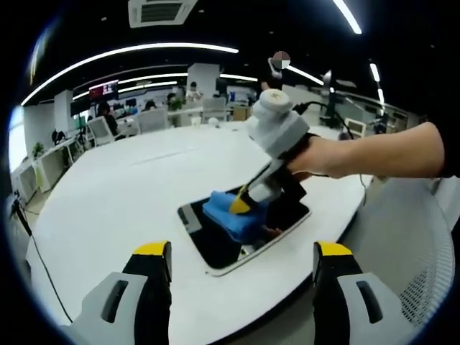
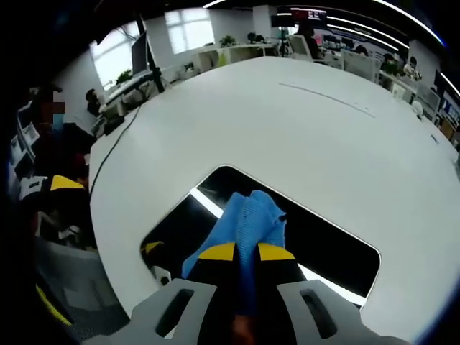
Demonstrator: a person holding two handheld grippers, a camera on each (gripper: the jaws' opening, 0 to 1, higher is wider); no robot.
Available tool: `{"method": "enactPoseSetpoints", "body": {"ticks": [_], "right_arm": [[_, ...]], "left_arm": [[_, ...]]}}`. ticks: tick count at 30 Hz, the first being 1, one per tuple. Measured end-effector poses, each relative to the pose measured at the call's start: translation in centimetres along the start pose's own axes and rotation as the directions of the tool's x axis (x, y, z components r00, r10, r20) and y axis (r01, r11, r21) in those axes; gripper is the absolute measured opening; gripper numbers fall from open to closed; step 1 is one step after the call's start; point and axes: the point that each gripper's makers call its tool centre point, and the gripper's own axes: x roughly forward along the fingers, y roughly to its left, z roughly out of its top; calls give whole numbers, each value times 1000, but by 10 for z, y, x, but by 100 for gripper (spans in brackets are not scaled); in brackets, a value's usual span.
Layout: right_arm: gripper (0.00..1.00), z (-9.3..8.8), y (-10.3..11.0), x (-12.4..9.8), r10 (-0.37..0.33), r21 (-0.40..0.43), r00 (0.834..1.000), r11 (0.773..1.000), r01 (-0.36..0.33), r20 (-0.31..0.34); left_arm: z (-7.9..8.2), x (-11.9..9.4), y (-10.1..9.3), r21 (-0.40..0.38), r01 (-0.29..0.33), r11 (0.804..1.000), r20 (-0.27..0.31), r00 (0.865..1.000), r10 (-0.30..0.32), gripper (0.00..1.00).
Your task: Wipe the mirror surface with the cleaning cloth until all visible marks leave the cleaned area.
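Reaching in from the right, the right gripper [image 1: 241, 206] is tilted down, pinching the blue cleaning cloth [image 2: 248, 219] against the dark rectangular mirror [image 2: 323, 248]; the left gripper [image 1: 242, 269] is held spread nearby.

You are working in an open office. Around you, a large round white counter [image 1: 129, 194] stands under curved strip lights [image 1: 129, 54] and a ceiling vent [image 1: 159, 11]. Desks and office chairs [image 1: 100, 129] sit beyond it, with bright windows [image 2: 188, 29] and a white mesh chair [image 1: 413, 244] beside you.
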Motion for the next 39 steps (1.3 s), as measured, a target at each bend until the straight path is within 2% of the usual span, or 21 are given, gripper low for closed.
{"method": "enactPoseSetpoints", "body": {"ticks": [6, 17, 39], "right_arm": [[4, -3, -6, -2, -7, 31, 1000, 999, 7, 3], [4, -5, -9, -4, -10, 18, 1000, 1000, 10, -5], [4, -9, -15, -7, -10, 2, 1000, 1000, 10, -23]], "left_arm": [[0, 0, 1, -1, -5, 1000, 1, 1000, 5, 80], [0, -1, 5, -25, -20, 999, 8, 1000, 20, 79], [-3, 0, 5, -8, -26, 1000, -11, 1000, 26, 76]]}}
